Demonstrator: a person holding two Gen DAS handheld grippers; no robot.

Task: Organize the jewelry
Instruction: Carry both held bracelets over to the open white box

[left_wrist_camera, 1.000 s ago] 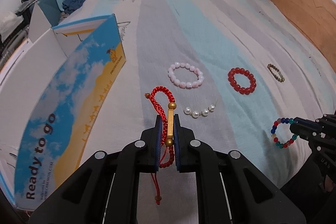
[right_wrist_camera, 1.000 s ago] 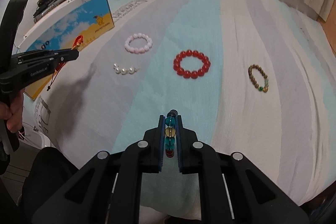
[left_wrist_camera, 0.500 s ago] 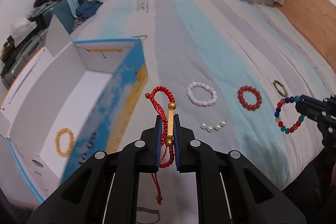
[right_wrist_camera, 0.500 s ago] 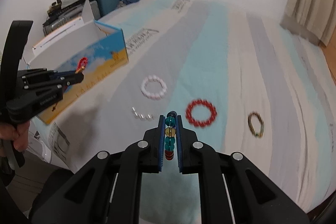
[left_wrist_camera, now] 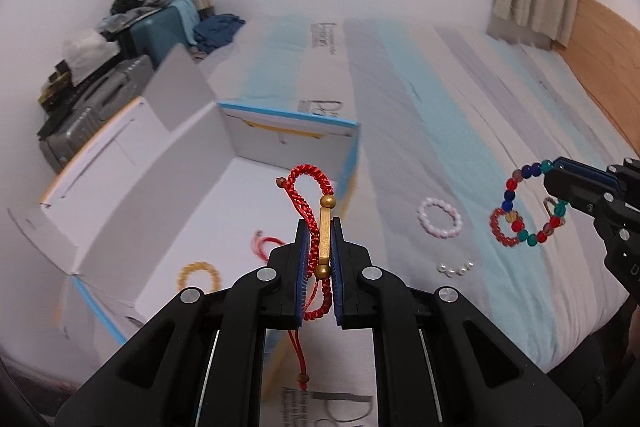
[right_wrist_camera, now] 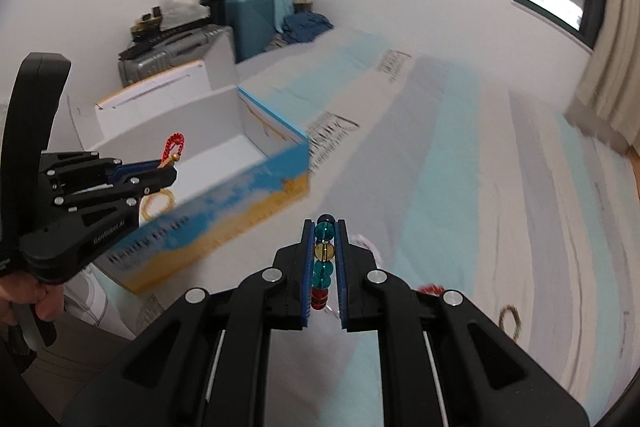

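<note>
My left gripper (left_wrist_camera: 319, 227) is shut on a red braided cord bracelet (left_wrist_camera: 310, 175) with a gold bar, held in the air over the open white box (left_wrist_camera: 192, 163). My right gripper (right_wrist_camera: 324, 227) is shut on a multicoloured bead bracelet (right_wrist_camera: 323, 255), which also shows in the left wrist view (left_wrist_camera: 528, 203), held above the bed to the right of the box. Inside the box lie a yellow bead bracelet (left_wrist_camera: 199, 275) and a pink-red cord bracelet (left_wrist_camera: 264, 245).
On the striped bedspread (left_wrist_camera: 420, 107) lie a pink bead bracelet (left_wrist_camera: 439, 218), a pearl strand (left_wrist_camera: 455, 269), a red bead bracelet (left_wrist_camera: 500, 233) and a brown bead bracelet (right_wrist_camera: 510, 321). Suitcases (left_wrist_camera: 104, 99) and clutter stand beyond the box.
Both grippers have risen and swung left toward the box with their bracelets held. The left gripper now hangs over the box's inside.
</note>
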